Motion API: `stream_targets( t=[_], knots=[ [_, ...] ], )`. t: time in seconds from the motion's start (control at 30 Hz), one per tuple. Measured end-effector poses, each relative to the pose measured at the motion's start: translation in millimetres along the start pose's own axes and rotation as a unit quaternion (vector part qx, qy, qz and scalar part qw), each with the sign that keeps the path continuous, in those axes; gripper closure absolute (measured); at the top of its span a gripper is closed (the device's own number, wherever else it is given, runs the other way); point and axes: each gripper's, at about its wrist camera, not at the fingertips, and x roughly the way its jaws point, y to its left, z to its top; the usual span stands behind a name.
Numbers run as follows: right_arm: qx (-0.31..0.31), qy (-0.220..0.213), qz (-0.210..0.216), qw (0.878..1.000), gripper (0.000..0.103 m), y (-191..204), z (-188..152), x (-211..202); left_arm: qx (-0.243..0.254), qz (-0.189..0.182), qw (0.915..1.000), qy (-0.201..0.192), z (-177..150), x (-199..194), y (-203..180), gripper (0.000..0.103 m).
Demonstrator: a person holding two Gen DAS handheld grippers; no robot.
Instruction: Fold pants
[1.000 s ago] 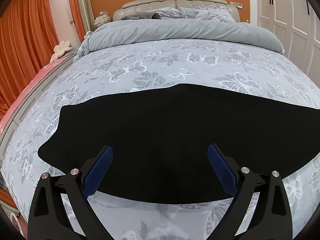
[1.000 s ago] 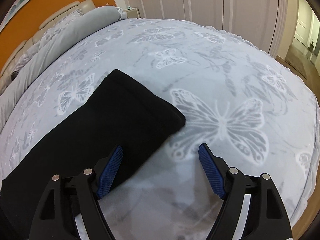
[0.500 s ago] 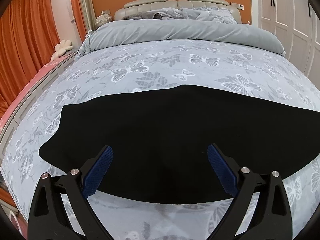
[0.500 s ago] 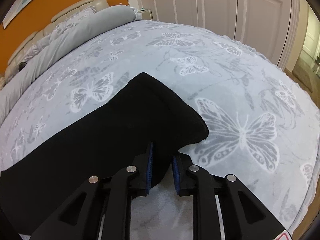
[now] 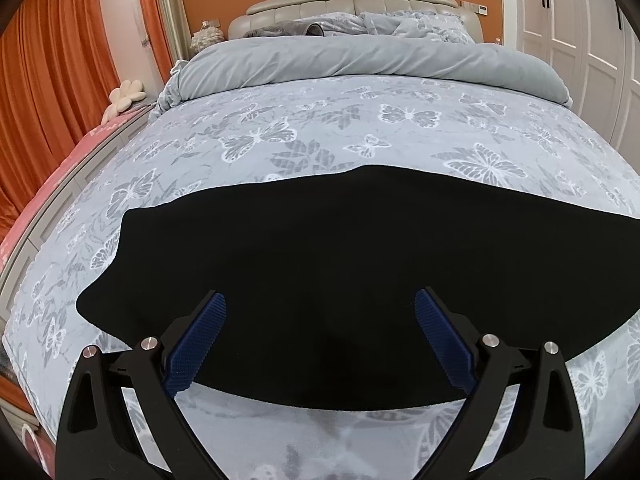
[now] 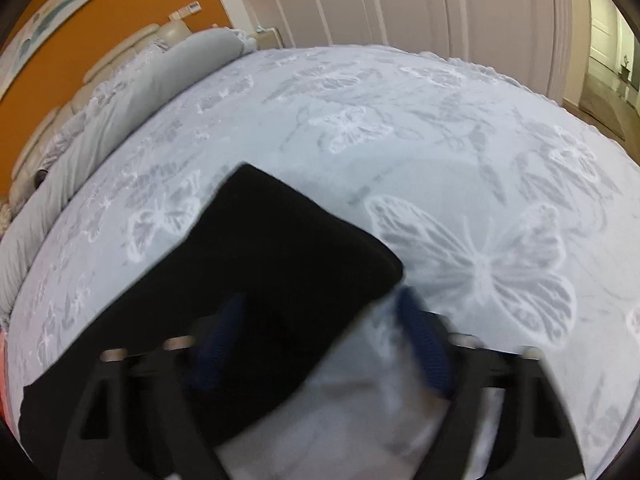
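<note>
Black pants (image 5: pixel 320 256) lie flat across the near part of a bed, stretching left to right. My left gripper (image 5: pixel 320 336) is open and hovers over the pants' near edge, its blue pads spread wide. In the right wrist view the pants' right end (image 6: pixel 280 264) lies on the bedspread. My right gripper (image 6: pixel 320 340) is open, blurred by motion, with its jaws spread around the near corner of that end; the left pad is over the black cloth, the right pad over the bedspread.
The bedspread (image 5: pixel 360 128) is pale blue-grey with butterflies. A rolled grey duvet (image 5: pixel 360 60) and pillows lie at the headboard. Orange curtains (image 5: pixel 48 92) hang at left, white wardrobe doors (image 6: pixel 440 4) at right. The bed edge (image 6: pixel 600 360) is near on the right.
My right gripper, shut on the pants' corner half a second ago, has opened again. The left gripper has stayed still and open.
</note>
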Motion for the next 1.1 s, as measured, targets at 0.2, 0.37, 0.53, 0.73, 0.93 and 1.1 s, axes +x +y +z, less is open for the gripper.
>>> stream_targets(
  t=[0.2,0.37,0.53,0.73,0.93,1.1],
  knots=[
    [-0.051,-0.023,0.036,0.998,0.093,43,7,-16,-0.003,0.001,1.0,0.0,2,3,3,0.009],
    [-0.1,-0.056,0.105,0.988,0.093,101,2,-63,-0.017,-0.004,0.9998,-0.007,7,-2,14,0.009],
    [-0.127,-0.06,0.143,0.98,0.093,144,-14,-91,-0.033,-0.009,0.9994,-0.006,10,-7,28,0.009],
    [-0.156,-0.053,0.166,0.972,0.093,183,-35,-108,-0.048,-0.011,0.9988,0.0,12,-9,43,0.009],
    [-0.233,-0.042,0.231,0.944,0.093,261,-74,-138,-0.066,-0.012,0.9978,0.005,14,-9,59,0.009],
    [-0.317,-0.006,0.265,0.91,0.093,339,-134,-142,-0.076,-0.008,0.9971,0.005,13,-9,78,0.009]
  ],
)
